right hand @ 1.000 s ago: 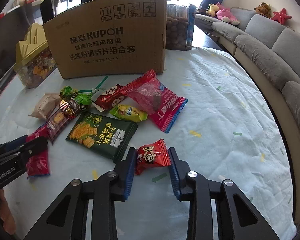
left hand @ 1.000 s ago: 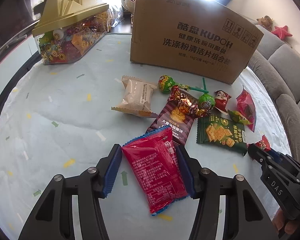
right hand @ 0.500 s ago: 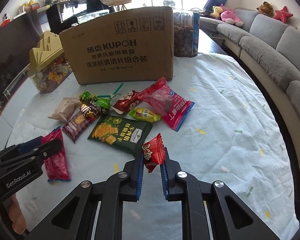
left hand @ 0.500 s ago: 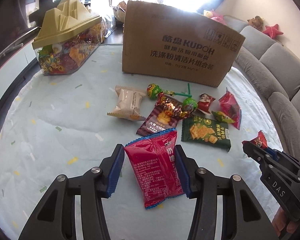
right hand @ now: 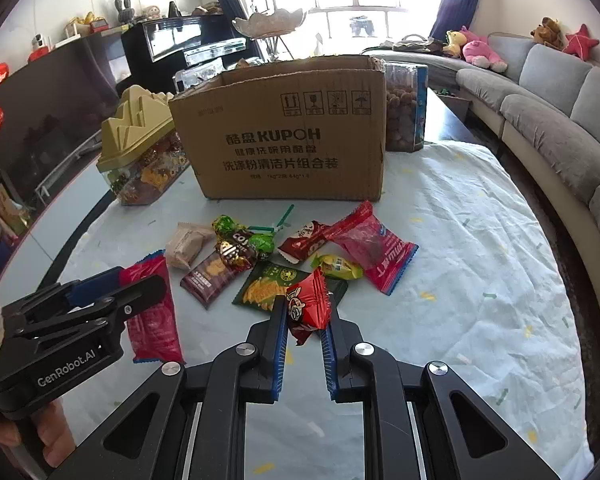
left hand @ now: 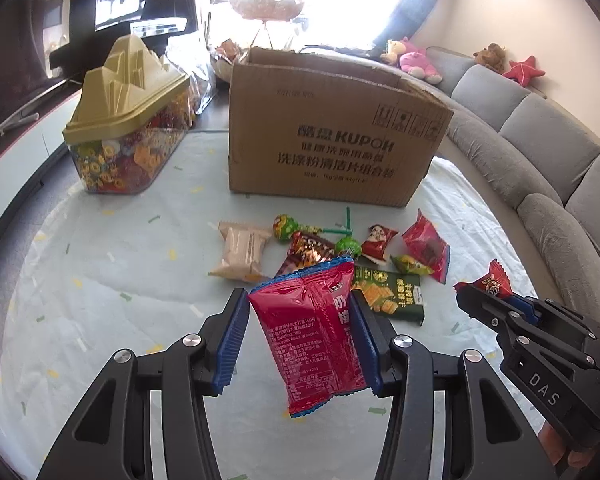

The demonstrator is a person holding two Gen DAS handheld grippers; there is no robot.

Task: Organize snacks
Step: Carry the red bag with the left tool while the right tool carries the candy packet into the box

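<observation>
My left gripper [left hand: 300, 336] is clamped on a large red snack packet [left hand: 314, 332], its blue pads pressing both long edges so the packet hangs upright between them, lifted off the table [left hand: 100, 280]. My right gripper [right hand: 304, 330] pinches a small red candy packet [right hand: 306, 306] with a cartoon face on it, held up clear of the cloth; from the left wrist view the same candy sticks up from the tip of that gripper at the right edge. Just beyond both tools lies the loose heap of snacks: a dark green cracker packet [right hand: 276, 286] nearest me, a small yellow-green sachet [right hand: 338, 267] beside it, a maroon biscuit packet [right hand: 212, 276] to its left, and a pale wrapped cake [left hand: 242, 254] further left. Two green lollipops [left hand: 286, 226] lie at the back of the heap with a shiny brown wrapper [right hand: 236, 250] between them, next to a small red-and-white candy [left hand: 378, 240] and a clear red bag [right hand: 372, 246] on the right. Behind the heap stands an open cardboard box [left hand: 332, 148] printed KUPOH. Left of the box sits a clear candy jar [left hand: 128, 136] with a gold mountain-shaped lid, and a grey sofa [left hand: 540, 152] curves along the right.
</observation>
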